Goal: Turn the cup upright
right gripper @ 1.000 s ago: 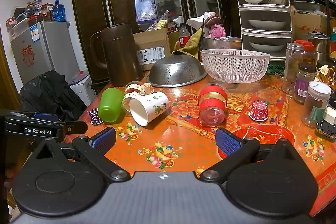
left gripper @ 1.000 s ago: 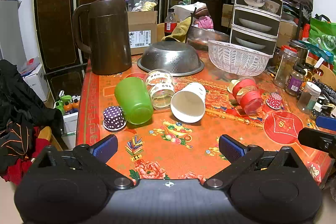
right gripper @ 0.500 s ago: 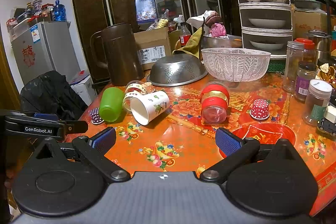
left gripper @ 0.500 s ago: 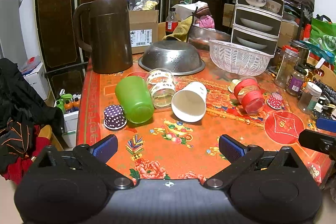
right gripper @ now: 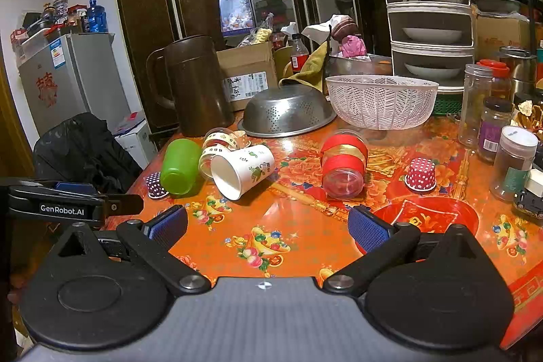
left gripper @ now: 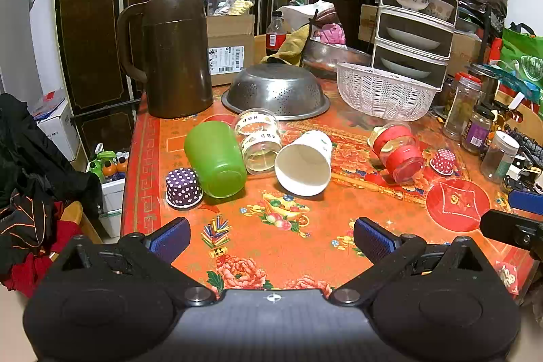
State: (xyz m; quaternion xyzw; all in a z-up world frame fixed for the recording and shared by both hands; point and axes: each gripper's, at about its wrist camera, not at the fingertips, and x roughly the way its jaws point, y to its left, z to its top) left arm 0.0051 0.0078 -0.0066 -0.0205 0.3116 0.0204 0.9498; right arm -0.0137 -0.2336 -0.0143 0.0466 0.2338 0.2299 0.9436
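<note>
Several cups lie on their sides on the orange table (left gripper: pixel 305 240). A green plastic cup (left gripper: pixel 214 158) (right gripper: pixel 180 166), a clear cup with printed bands (left gripper: pixel 258 138) (right gripper: pixel 217 147) and a white paper cup (left gripper: pixel 303 162) (right gripper: pixel 241 170) touch each other at left. A red-wrapped clear cup (left gripper: pixel 397 151) (right gripper: pixel 343 162) lies apart at right. My left gripper (left gripper: pixel 271 240) is open and empty, near the table's front edge. My right gripper (right gripper: pixel 268 228) is open and empty, in front of the red-wrapped cup.
A purple dotted cupcake liner (left gripper: pixel 183 188) stands beside the green cup; a red dotted one (right gripper: pixel 420 174) stands right of the red cup. A brown jug (left gripper: pixel 173 56), an upturned steel colander (left gripper: pixel 276 90), a white basket (left gripper: pixel 383 95) and jars (right gripper: pixel 514 160) line the back and right.
Both grippers have drifted very slightly; the view shifts a little. The cups have not moved and both grippers stay open.
</note>
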